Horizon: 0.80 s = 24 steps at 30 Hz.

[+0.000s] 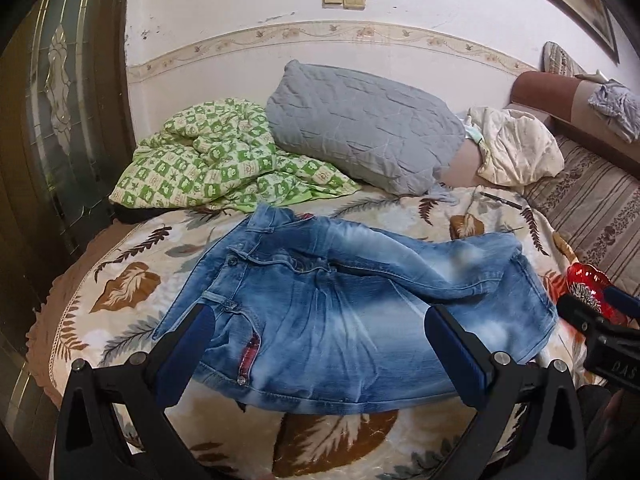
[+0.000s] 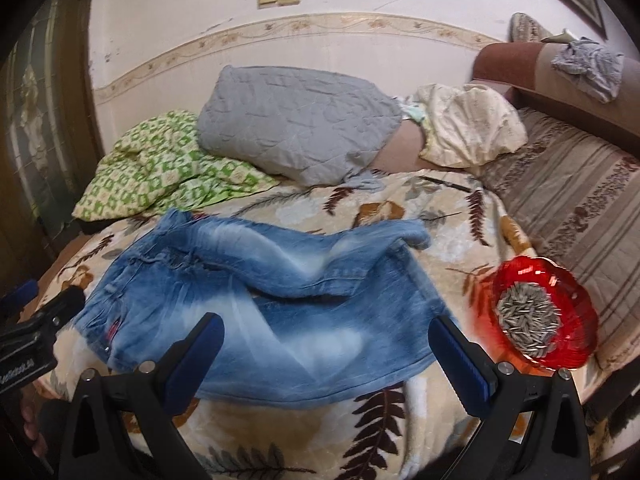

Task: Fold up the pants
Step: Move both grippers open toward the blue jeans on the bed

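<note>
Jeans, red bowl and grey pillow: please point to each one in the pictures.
jeans (image 1: 332, 320), left wrist view, faded thigh area.
red bowl (image 2: 576, 308), right wrist view, right rim beside the seeds.
grey pillow (image 2: 292, 128), right wrist view, quilted middle.

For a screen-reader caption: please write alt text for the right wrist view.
Blue jeans lie partly folded on a leaf-print blanket, beneath the open right gripper. A red bowl of seeds sits just right of them; pillows lie behind.
</note>
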Tool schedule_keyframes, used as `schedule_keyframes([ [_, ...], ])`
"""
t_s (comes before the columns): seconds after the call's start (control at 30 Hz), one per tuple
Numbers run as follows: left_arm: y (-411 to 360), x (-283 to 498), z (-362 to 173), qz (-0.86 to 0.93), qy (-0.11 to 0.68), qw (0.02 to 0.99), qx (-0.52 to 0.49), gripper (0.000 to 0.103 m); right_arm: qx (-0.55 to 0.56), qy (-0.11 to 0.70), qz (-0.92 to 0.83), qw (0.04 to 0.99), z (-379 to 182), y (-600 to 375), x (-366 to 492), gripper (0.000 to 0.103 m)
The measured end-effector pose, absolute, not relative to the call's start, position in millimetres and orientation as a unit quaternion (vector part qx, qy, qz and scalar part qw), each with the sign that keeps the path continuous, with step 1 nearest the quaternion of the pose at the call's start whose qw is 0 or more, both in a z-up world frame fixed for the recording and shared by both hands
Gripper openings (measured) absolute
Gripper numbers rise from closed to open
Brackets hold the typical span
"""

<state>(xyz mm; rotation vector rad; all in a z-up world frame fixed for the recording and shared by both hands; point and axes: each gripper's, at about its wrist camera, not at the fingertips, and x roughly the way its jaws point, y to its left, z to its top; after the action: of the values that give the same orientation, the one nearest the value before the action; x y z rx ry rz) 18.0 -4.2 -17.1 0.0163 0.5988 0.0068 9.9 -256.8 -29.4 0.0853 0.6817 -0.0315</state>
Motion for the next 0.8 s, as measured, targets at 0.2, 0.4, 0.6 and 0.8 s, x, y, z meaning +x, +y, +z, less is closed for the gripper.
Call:
schedule_keyframes([
  [0.2,-5.2,17.9,-14.7,-0.006,0.293,0.956,0.016,0.103,0.039,0.334,-0.038,0.941,-26.3,-265.3,10.1,0.103],
  [0.4,-5.3,18.6,-17.1,-0.009,0.3,0.954,0.011,0.103,0.041,0.339,-0.038,0.939,-31.4,-270.3,9.3,0.103],
  [0.6,-6.4,19.2,-17.8,-0.01,0.303,0.953,0.01,0.103,0.04,0.341,-0.046,0.938,-32.9,-273.2,10.2,0.103],
  [0.8,-5.0,19.2,-18.9,-0.009,0.306,0.952,0.008,0.103,0.024,0.345,-0.064,0.936,-35.0,-272.6,11.2,0.103],
])
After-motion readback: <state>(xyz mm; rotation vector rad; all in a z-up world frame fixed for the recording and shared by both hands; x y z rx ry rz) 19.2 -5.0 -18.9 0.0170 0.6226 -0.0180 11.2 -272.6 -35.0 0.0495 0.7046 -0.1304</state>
